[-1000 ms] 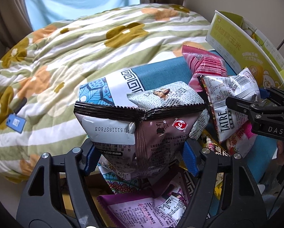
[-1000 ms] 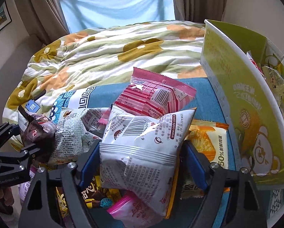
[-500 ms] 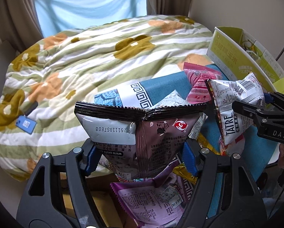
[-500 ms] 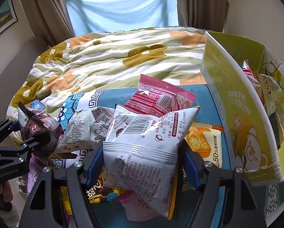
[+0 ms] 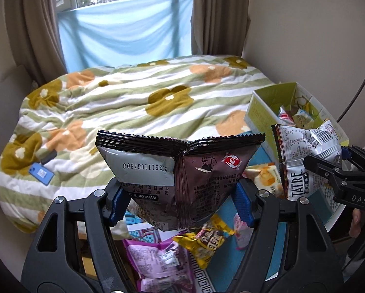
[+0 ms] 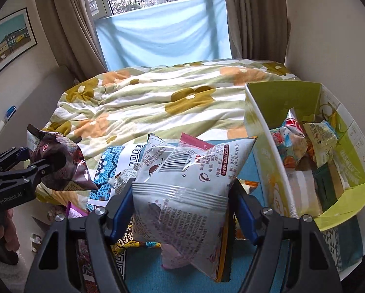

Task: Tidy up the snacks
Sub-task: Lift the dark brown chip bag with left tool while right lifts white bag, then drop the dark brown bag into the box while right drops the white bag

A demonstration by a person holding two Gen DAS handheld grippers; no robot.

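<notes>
My left gripper (image 5: 180,200) is shut on a brown and silver snack bag (image 5: 182,171) and holds it up above the table; it also shows in the right wrist view (image 6: 57,166). My right gripper (image 6: 182,207) is shut on a white snack bag (image 6: 189,183), seen at the right of the left wrist view (image 5: 304,156), raised just left of the yellow-green cardboard box (image 6: 263,131). The box (image 5: 260,112) holds several snack packs (image 6: 304,144). Loose snacks lie below: a purple pack (image 5: 155,258) and a gold pack (image 5: 206,241).
The snacks lie on a blue patterned tablecloth (image 6: 148,268). A bed with a green and orange flowered quilt (image 5: 133,102) lies behind the table. A blue phone (image 5: 40,172) lies on the quilt. A window with curtains is beyond.
Both grippers have risen with their bags and the views have tilted up, showing the window. The inside of the box has come into the right wrist view.
</notes>
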